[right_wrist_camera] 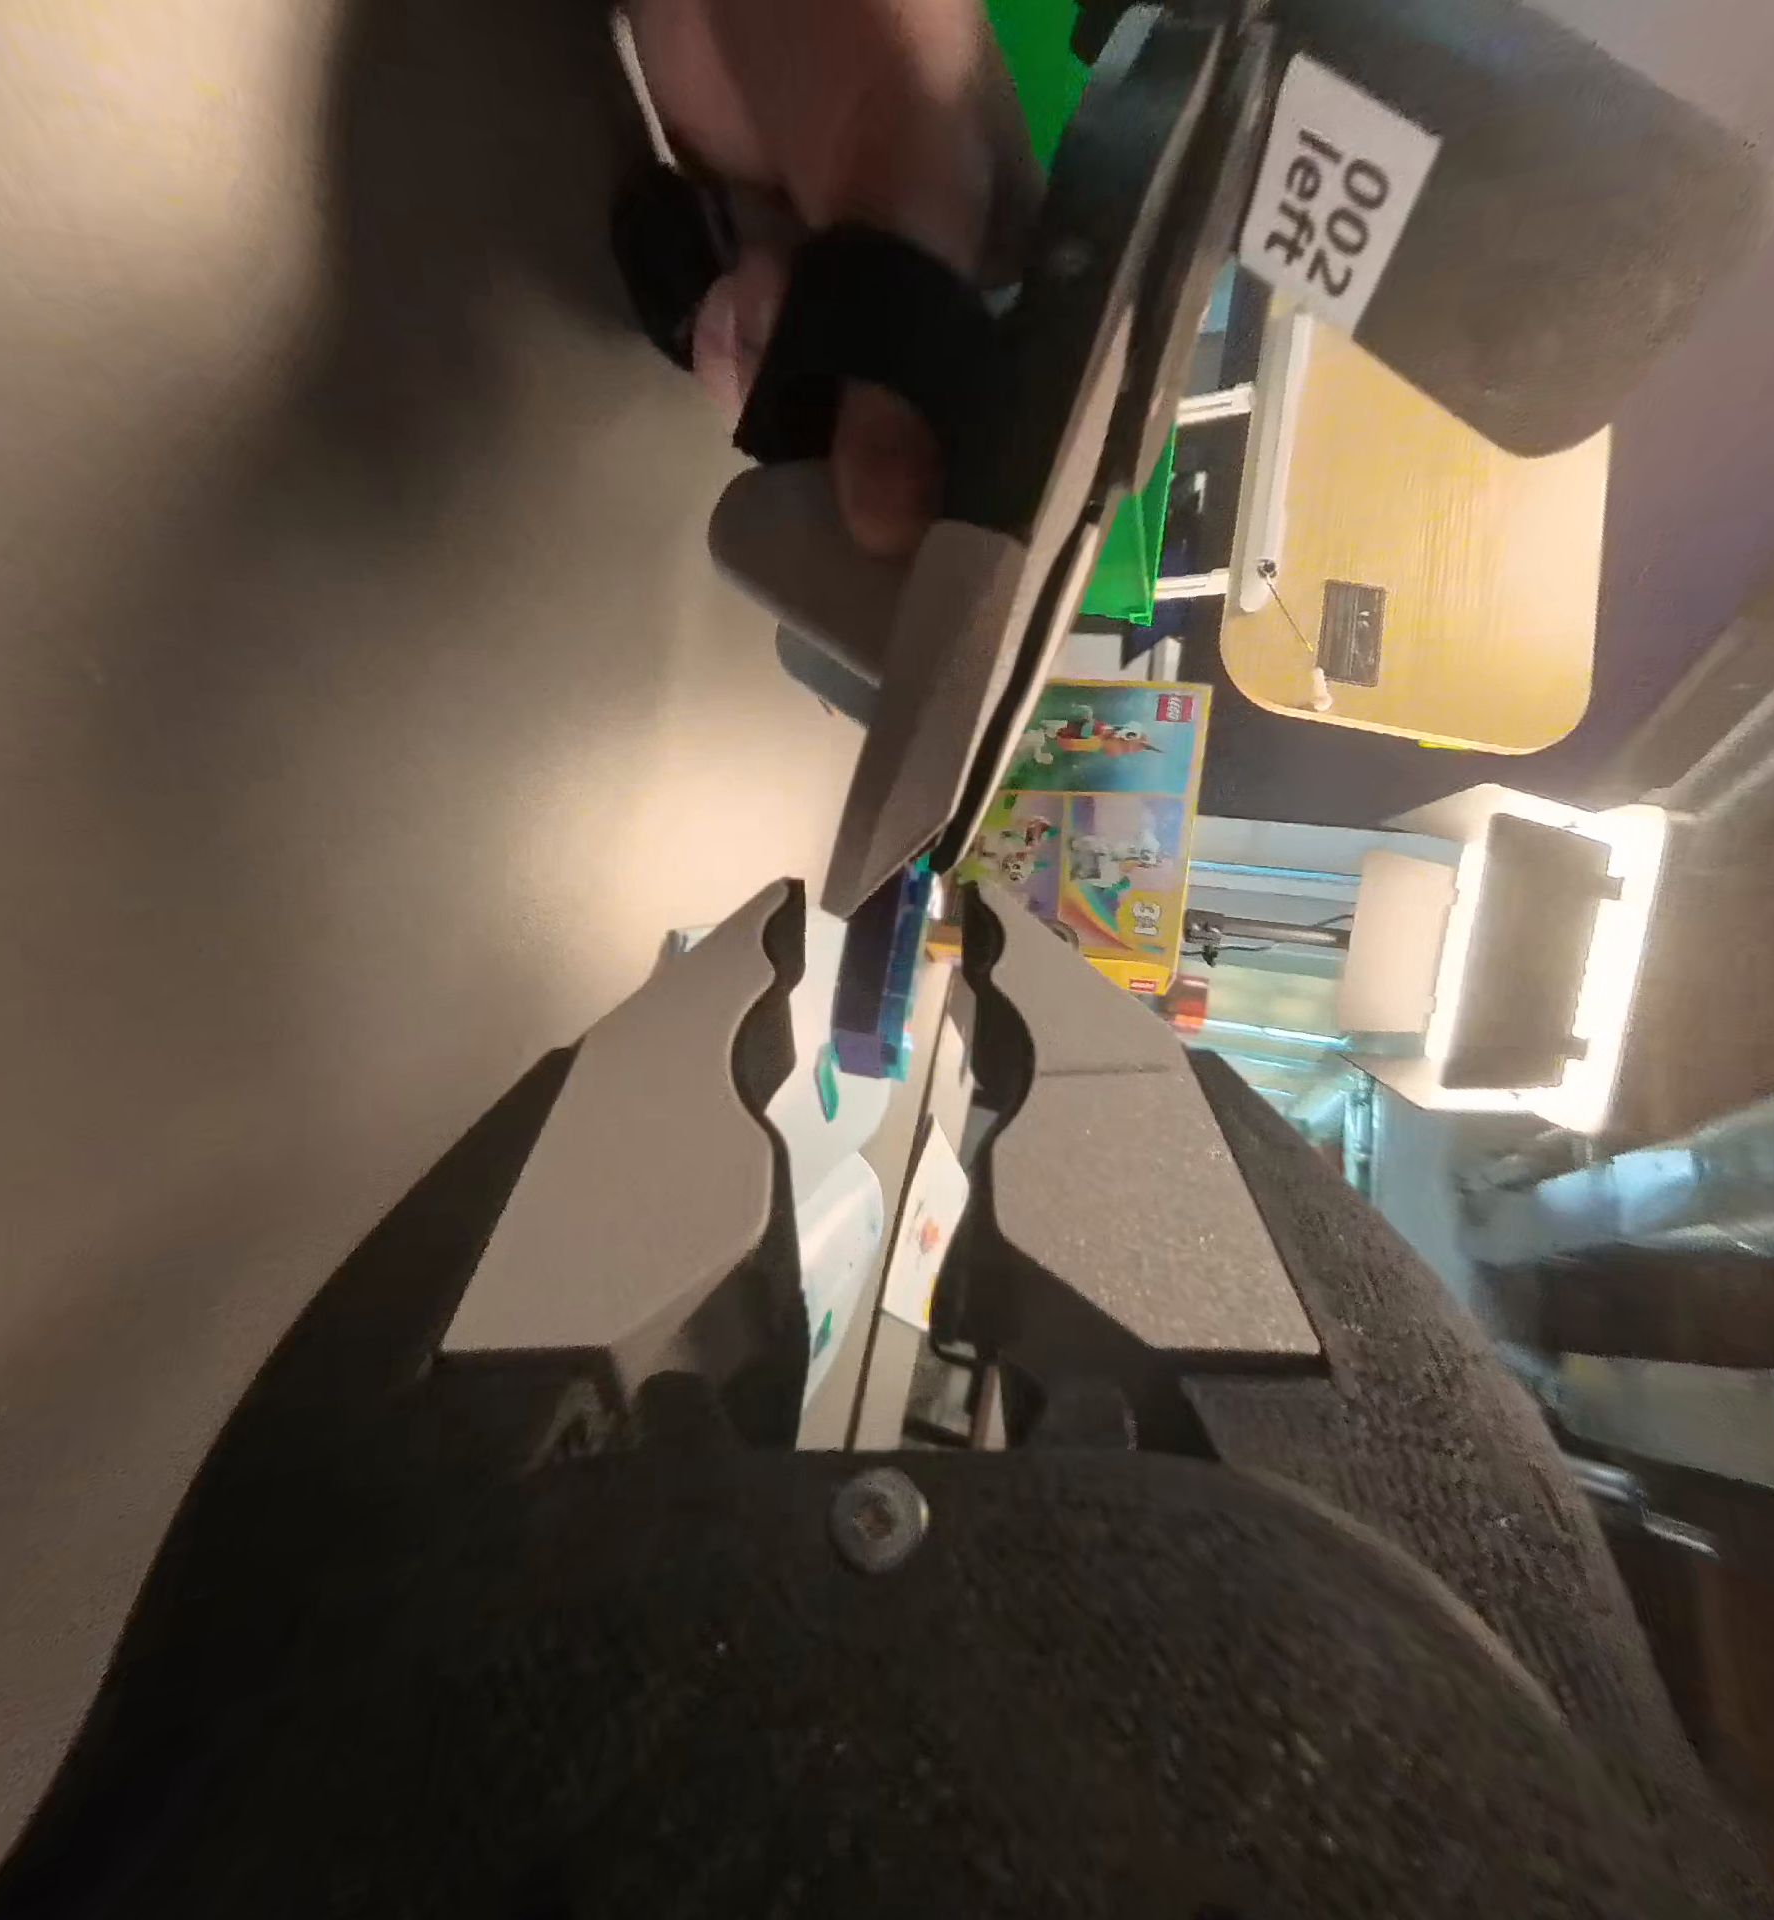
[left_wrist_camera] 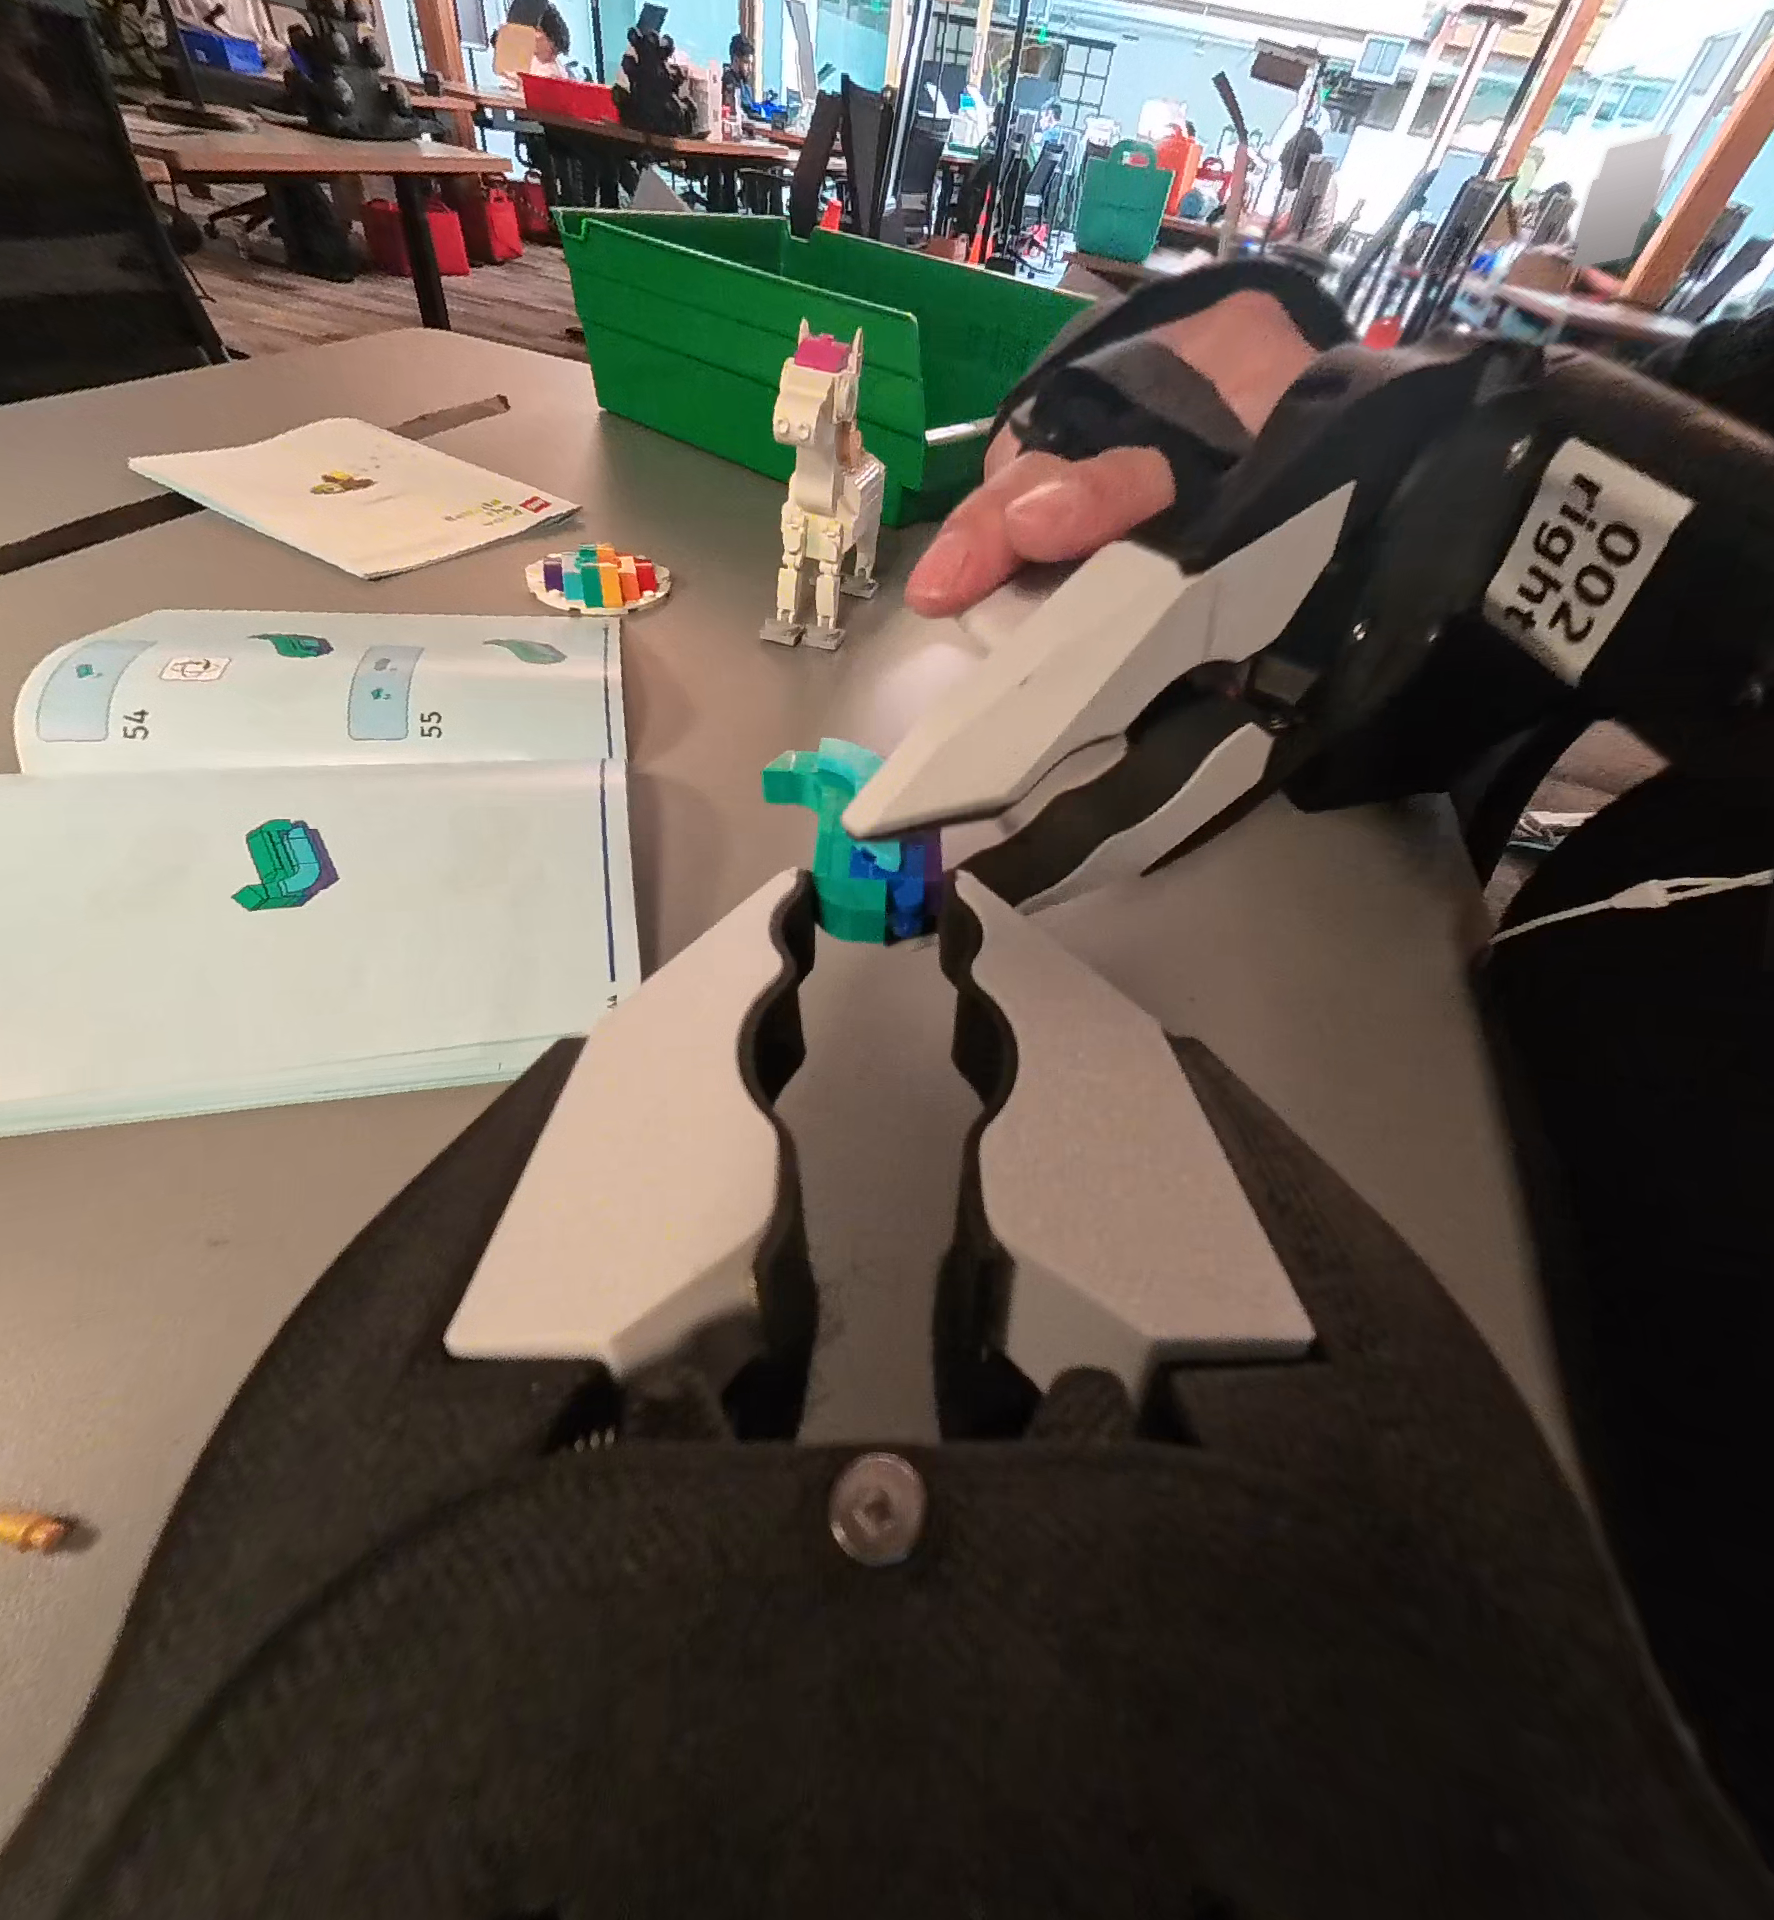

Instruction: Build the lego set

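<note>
A small teal, blue and purple lego assembly (left_wrist_camera: 847, 894) is held above the grey table (left_wrist_camera: 239, 1351). My left gripper (left_wrist_camera: 875, 896) is shut on its lower part. My right gripper (left_wrist_camera: 909, 847) comes in from the right, its upper fingertip resting on top of the assembly and its lower finger beside the purple end. In the right wrist view the assembly (right_wrist_camera: 878, 977) sits in the gap of my right gripper (right_wrist_camera: 883, 904) with space showing on both sides. The left gripper (right_wrist_camera: 893, 873) reaches down from above, closed on the assembly's far end.
An open instruction booklet (left_wrist_camera: 280, 862) lies left of the grippers, with a second booklet (left_wrist_camera: 353, 494) behind it. A white brick animal (left_wrist_camera: 826, 488), a round plate of coloured bricks (left_wrist_camera: 600, 577) and a green bin (left_wrist_camera: 758, 312) stand beyond. A gold cone piece (left_wrist_camera: 21, 1527) lies near left. The lego box (right_wrist_camera: 1101, 821) stands nearby. Less than 4 cm separates the two grippers' tips. The gold cone piece (left_wrist_camera: 21, 1527) is about 15 cm from both grippers' fingertips.
</note>
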### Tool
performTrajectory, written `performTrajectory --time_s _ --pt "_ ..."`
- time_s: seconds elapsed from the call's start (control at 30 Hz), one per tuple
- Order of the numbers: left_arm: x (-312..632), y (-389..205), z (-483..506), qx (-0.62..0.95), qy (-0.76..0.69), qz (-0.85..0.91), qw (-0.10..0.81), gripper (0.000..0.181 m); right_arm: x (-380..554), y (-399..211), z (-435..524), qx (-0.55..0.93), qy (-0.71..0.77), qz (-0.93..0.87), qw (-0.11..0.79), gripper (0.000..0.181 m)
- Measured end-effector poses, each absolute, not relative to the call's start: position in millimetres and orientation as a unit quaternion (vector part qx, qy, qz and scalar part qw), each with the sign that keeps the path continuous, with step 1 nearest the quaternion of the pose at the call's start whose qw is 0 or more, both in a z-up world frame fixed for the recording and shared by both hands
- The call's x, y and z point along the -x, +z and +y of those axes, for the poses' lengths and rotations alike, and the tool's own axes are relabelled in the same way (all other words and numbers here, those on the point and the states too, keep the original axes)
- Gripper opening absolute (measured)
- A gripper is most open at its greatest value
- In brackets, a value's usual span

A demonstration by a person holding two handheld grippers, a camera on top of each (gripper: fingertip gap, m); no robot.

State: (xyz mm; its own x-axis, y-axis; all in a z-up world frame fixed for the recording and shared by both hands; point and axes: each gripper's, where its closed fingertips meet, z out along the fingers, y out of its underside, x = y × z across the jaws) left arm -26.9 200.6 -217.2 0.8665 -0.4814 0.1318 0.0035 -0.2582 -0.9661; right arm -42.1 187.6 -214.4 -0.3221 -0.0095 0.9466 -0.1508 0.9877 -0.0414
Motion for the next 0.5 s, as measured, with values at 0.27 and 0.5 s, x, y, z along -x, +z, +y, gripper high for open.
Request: performTrajectory --time_s 0.27,0.5 --pt "28.1 -218.4 200.1 0.770 -0.225 0.143 0.580 0.023 46.3 -216.2 189.3 -0.059 0.038 -0.797 0.599 0.017" --pt "25.3 -217.4 197.8 0.766 -0.260 0.136 0.571 0.023 44.1 -215.1 186.3 -0.082 0.044 -0.796 0.598 0.014"
